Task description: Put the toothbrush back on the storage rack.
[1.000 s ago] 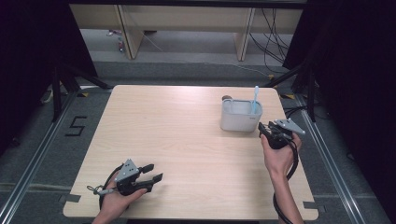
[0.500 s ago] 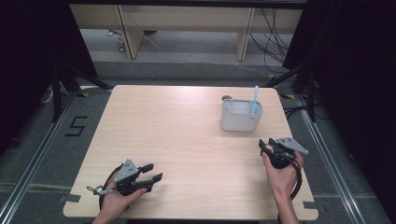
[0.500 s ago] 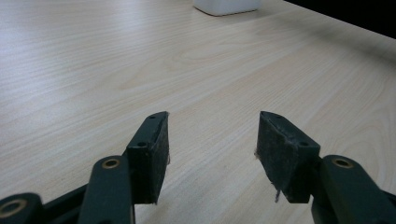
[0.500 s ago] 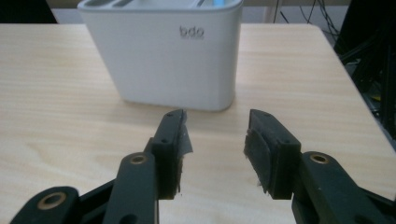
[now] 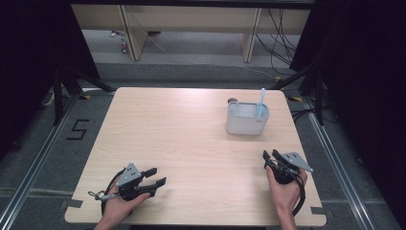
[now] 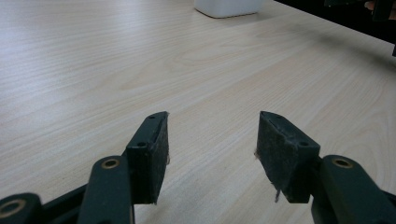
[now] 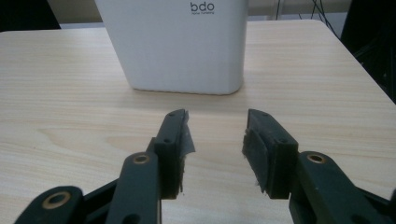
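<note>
Two handheld tongs rest low over a pale wooden table (image 5: 191, 134), and we hold one in each hand. Our right gripper (image 7: 215, 135) has its jaws parted about halfway and grips nothing; straight ahead of its tips, near but not touching, stands a white plastic container (image 7: 180, 44) with a light blue toothbrush (image 5: 261, 101) upright inside. Our left gripper (image 6: 211, 140) is likewise spread and empty, well apart from the container. To do this well, we judge we should keep the right tongs level, ease forward, and avoid nudging the container.
</note>
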A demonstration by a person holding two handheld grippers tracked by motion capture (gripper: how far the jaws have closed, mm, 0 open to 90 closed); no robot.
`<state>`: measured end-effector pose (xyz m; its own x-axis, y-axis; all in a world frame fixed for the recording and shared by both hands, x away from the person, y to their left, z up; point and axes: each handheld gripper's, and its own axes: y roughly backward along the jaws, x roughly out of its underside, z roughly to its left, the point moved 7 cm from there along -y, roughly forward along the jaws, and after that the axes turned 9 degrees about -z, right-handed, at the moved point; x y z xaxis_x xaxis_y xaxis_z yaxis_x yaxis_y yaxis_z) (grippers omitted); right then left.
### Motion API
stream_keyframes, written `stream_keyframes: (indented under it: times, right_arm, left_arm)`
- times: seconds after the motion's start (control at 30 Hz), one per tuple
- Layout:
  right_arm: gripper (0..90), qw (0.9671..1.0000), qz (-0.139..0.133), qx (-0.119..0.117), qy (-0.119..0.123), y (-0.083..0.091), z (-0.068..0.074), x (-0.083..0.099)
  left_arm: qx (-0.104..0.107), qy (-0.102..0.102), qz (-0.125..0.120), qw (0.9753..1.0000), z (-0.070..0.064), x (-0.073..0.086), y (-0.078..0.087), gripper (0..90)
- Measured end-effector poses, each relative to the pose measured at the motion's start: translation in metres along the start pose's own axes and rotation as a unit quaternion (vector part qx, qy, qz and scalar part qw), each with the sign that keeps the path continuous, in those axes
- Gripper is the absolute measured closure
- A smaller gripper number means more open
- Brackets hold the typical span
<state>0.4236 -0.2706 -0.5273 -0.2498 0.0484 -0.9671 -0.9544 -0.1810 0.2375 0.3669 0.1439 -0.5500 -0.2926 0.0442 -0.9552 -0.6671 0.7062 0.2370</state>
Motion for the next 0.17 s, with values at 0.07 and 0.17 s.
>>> stream_keyframes:
  times: [0.07, 0.17]
  right_arm:
    - [58.9, 1.0000, -0.001, -0.005, -0.005, 0.0015, 0.0005, 0.0011]
    - [58.7, 1.0000, 0.000, 0.000, 0.002, 0.0034, -0.0010, 0.0034]
  left_arm:
    - [0.001, -0.001, 0.000, 1.0000, -0.0001, 0.0000, 0.0001, 43.3]
    - [0.001, -0.001, 0.000, 1.0000, 0.0000, 0.0000, 0.0003, 43.3]
